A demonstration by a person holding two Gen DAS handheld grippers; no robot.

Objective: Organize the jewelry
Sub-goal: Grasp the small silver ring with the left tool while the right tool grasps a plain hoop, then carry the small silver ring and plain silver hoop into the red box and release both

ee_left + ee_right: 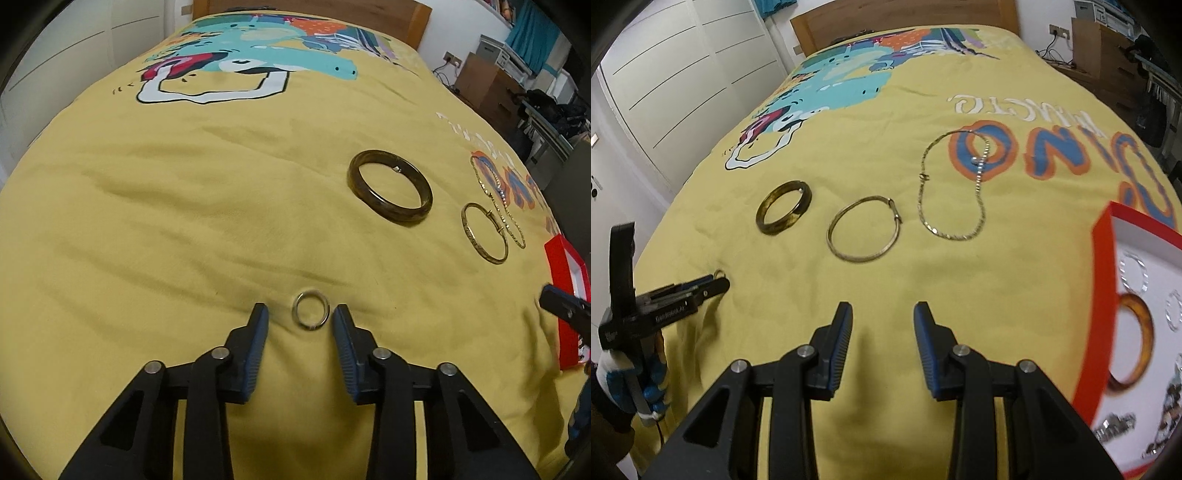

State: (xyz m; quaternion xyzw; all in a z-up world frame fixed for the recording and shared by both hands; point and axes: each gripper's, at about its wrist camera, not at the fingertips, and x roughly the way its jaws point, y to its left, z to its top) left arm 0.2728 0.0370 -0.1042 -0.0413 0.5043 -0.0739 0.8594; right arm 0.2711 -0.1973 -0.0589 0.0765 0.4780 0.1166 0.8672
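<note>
On the yellow bedspread (147,221) lie a small silver ring (311,309), a dark brown bangle (389,191), a thin gold bangle (484,233) and a gold chain (495,192). My left gripper (301,317) is open, its fingertips either side of the ring, just short of it. My right gripper (883,314) is open and empty above bare bedspread, in front of the gold bangle (864,233). The brown bangle (783,212) and chain (951,192) lie beyond. The left gripper shows in the right wrist view (709,286).
A red box (1102,295) with a white inside holds an amber bangle (1134,343) and other jewelry at the right. The box also shows in the left wrist view (565,280). White wardrobe doors (683,74) stand left; desk clutter (517,74) is right of the bed.
</note>
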